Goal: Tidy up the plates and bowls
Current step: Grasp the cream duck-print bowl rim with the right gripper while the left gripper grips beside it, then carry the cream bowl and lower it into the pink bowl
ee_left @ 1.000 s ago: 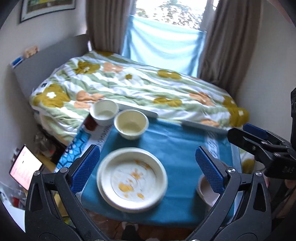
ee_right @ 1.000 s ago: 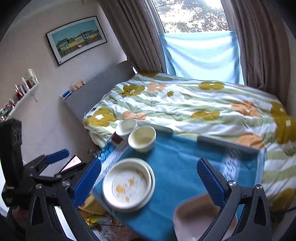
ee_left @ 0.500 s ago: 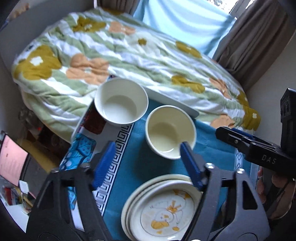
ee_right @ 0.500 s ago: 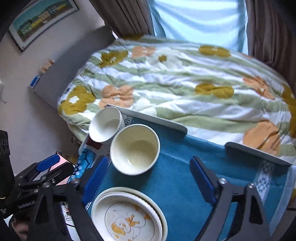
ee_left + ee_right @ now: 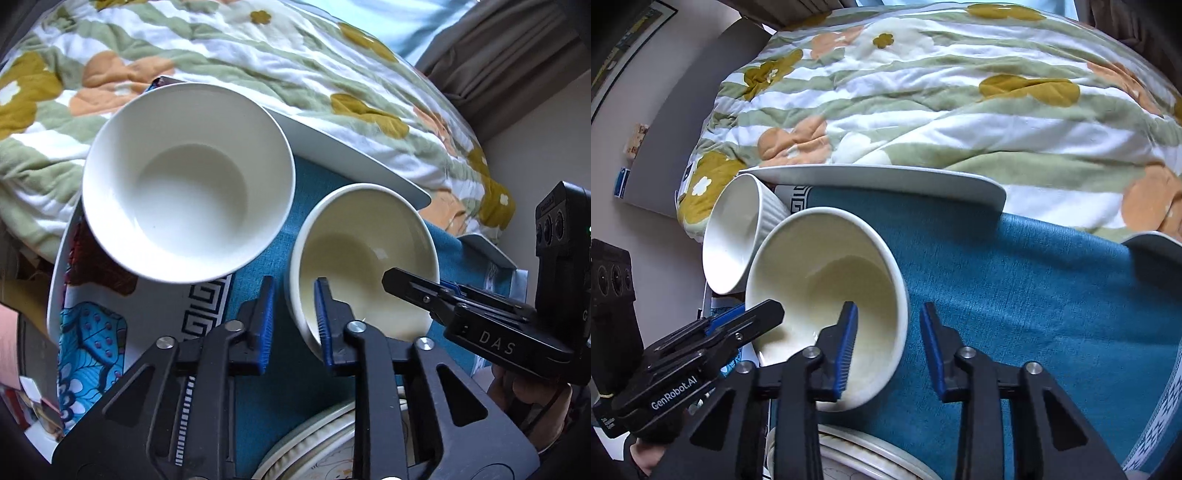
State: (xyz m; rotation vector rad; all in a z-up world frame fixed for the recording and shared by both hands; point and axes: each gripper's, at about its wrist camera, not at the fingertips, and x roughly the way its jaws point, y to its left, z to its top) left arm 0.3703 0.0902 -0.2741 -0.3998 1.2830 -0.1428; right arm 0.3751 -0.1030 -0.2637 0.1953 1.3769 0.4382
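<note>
Both grippers had come down on the cream bowl (image 5: 364,254), one on each side of it. The left gripper (image 5: 293,317) straddled the bowl's left rim, one blue pad inside the wall and one outside, the jaws pinched on it. The right gripper (image 5: 888,347) straddled the opposite rim: its jaws were closing, one pad inside the bowl and the other outside over the blue cloth (image 5: 1052,295), with a gap showing between the outer pad and the wall, so the pads were not seen pressing yet. In the left wrist view the right gripper's black body reached in over the bowl from the right side.

The cream bowl stood on the cloth that covered the surface. The white bowl (image 5: 188,181) stood just beside it, on the patterned edge of the surface, nearer the bed (image 5: 942,92). A stack of plates (image 5: 314,446) lay near the cream bowl, largely hidden behind the grippers. The flowered quilt covered the bed beyond the surface.
</note>
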